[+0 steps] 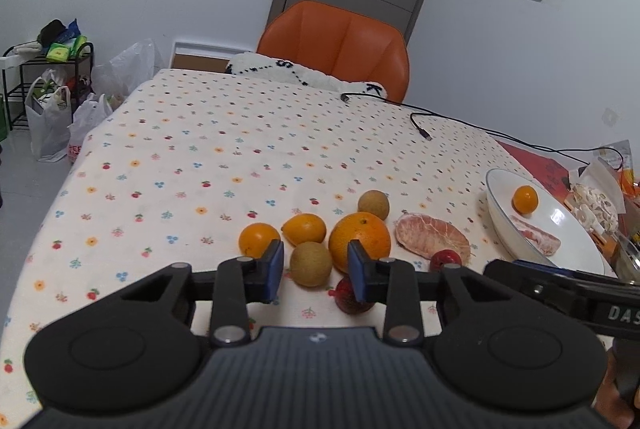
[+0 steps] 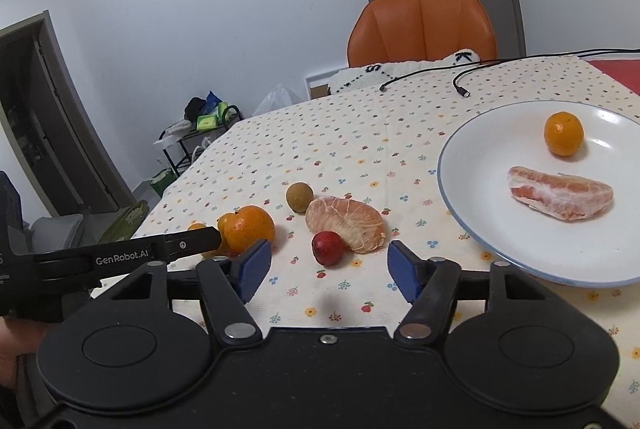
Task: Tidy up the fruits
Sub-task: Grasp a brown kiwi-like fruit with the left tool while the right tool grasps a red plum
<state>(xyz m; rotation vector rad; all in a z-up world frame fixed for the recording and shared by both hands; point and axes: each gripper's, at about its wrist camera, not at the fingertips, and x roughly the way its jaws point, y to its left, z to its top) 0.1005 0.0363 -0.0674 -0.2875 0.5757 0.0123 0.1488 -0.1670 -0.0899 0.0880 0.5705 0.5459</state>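
White china, blue-rimmed: the plate at the table's right side already carries a small orange and a peeled pomelo segment, lying apart from each other. Unsorted fruit lies in a loose cluster on the floral tablecloth: a large orange, two smaller oranges beside it, two brown round fruits, one directly ahead of the left gripper and one farther back, a second pomelo segment, and two small red fruits.

The left gripper is released, its blue pads spread on either side of the near brown fruit and holding nothing. The right gripper is likewise spread wide and empty, aimed at a red fruit that touches the pomelo segment.

Likely step: selecting the next fruit for transfer to the plate; most of the task appears to remain.

Hazards, as judged:
- Round fruits lie close together; a finger lowered between them could nudge a neighbour and set it rolling across the cloth.
- The red fruit abuts the soft segment, so closing on it may drag or bruise the pomelo.
- The two tools stand close together, the left one's finger crossing the right wrist view; simultaneous reaches could collide.
- Fruit released on the plate's sloped wall may roll into what already lies there.
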